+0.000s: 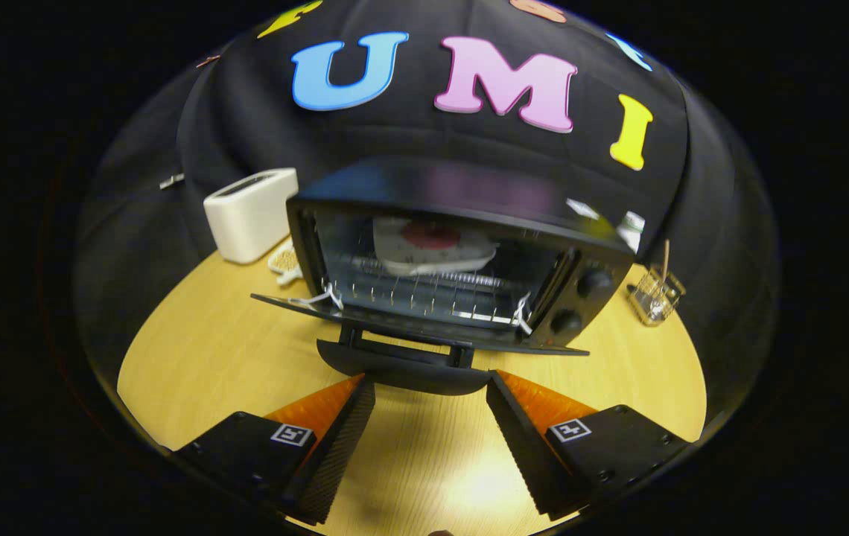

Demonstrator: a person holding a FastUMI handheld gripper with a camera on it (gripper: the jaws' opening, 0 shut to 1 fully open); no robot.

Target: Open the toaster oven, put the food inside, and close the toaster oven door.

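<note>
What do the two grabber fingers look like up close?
The gripper has two wedge-shaped fingers with ribbed inner faces like tiny ridges. Each sits on a blocky mount with small screws and a little square black-and-white marker on top.

Partly hidden behind the toaster oven: the white toaster's right end, a small pale dish beside it. Blurred on the plate inside the oven: red food, kind unclear. Too small to identify right of the oven: a clear holder's contents.
</note>
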